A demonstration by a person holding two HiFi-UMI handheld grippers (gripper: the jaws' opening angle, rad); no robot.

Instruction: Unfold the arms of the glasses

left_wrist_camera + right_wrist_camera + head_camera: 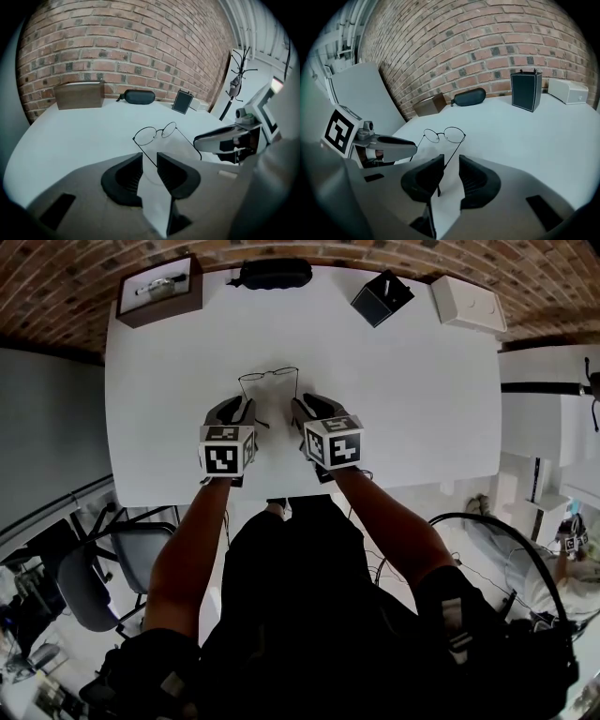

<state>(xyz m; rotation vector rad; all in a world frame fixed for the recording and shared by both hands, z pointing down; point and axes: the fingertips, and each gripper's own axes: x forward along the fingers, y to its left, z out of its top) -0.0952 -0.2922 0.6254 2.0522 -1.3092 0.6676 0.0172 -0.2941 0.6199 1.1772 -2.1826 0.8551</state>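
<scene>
At the centre of the white surface (422,381), the thin black wire glasses with round lenses (269,377) are sitting with lenses toward 12 o'clock. Both arms are trailing back toward 6 o'clock, each one running into a gripper. The left gripper (149,156) is standing released, its dark ribbed jaws parted with one wire arm lying loose in the gap. The right gripper (451,158) is likewise released, the other arm's tip lying between its jaws without being pinched. Both arms are looking swung out already, or nearly so.

Trouble is most likely coming from the wire itself. It is looking so thin that clenching hard could be bending it. Sweeping either gripper further toward 9 or 3 o'clock could be forcing a hinge past its stop. With neither side pinned, the light frame may also be skating across the smooth surface or flipping over rather than opening.
</scene>
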